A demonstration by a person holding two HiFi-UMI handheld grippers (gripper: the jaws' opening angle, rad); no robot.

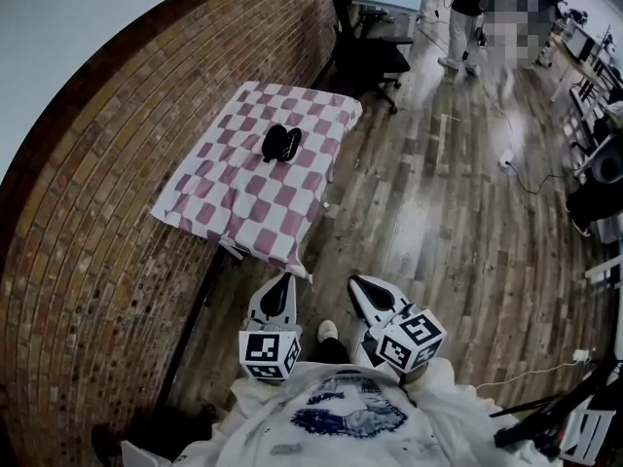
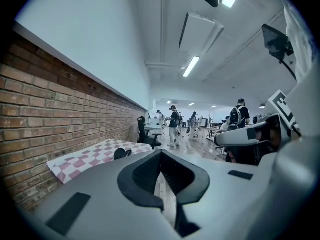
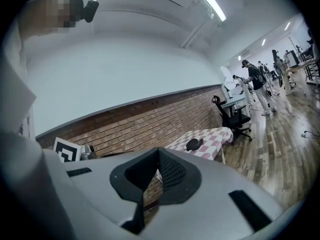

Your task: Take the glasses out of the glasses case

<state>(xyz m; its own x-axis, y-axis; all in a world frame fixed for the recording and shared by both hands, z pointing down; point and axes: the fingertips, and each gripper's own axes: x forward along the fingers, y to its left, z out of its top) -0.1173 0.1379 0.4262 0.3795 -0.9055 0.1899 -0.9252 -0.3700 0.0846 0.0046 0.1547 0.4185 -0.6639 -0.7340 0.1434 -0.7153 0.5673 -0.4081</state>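
Now the left tongs and right tongs are both closed and empty, and the glasses case lies well ahead of them on the checkered surface. Arriving closed, they could push it off the edge.

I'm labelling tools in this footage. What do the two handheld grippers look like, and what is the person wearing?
The left gripper and right gripper have light grey, wedge-shaped shells tapering to a point, with black ribbed pads inside the jaws. Each carries a white cube with black square markers at its rear. The person wears a white top with a blue print.
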